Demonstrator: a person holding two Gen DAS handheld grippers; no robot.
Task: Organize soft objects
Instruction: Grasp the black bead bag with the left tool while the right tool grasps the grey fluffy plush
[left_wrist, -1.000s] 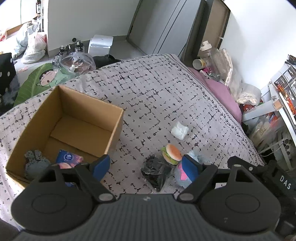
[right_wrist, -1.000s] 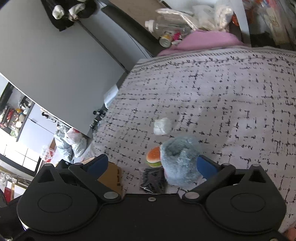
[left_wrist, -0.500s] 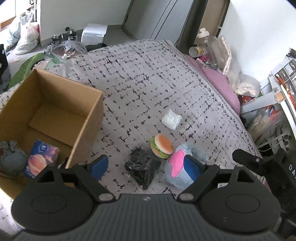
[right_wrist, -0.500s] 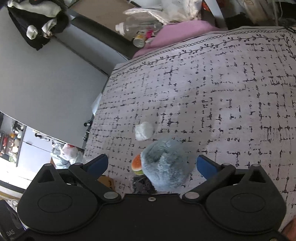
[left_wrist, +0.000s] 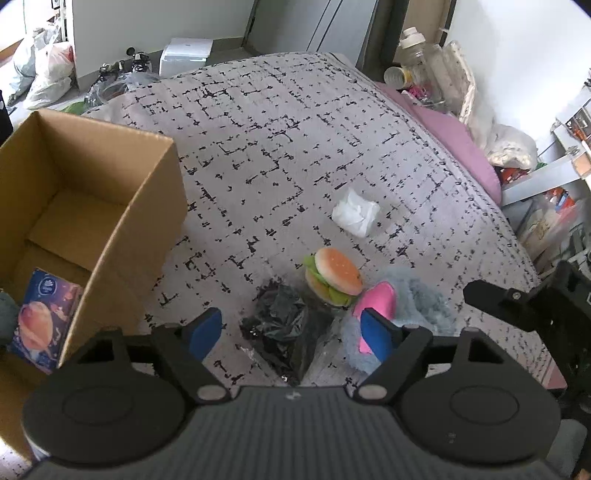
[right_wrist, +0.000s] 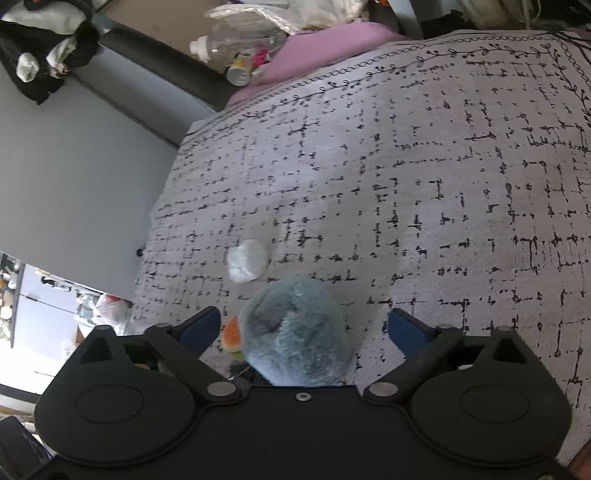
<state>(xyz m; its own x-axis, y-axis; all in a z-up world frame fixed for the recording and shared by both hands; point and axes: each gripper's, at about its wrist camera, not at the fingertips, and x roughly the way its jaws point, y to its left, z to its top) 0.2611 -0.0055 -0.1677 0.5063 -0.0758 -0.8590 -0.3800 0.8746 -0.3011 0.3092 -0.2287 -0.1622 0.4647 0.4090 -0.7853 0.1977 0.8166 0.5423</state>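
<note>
Both grippers just dropped toward the pile right of the box (left_wrist: 92, 206). Left gripper (left_wrist: 291, 332) narrowing around the black bag (left_wrist: 284, 328), right gripper (right_wrist: 304, 328) around the blue plush (right_wrist: 295, 332); neither's gripping yet, so pickups look next.

Four soft things lie on the bedspread: one burger plush (left_wrist: 334, 275), one fluffy blue toy (right_wrist: 295, 332), one black bag (left_wrist: 286, 328) and one white wad (left_wrist: 355, 216). One cardboard box (left_wrist: 147, 206) holds one tissue pack (left_wrist: 42, 317).
</note>
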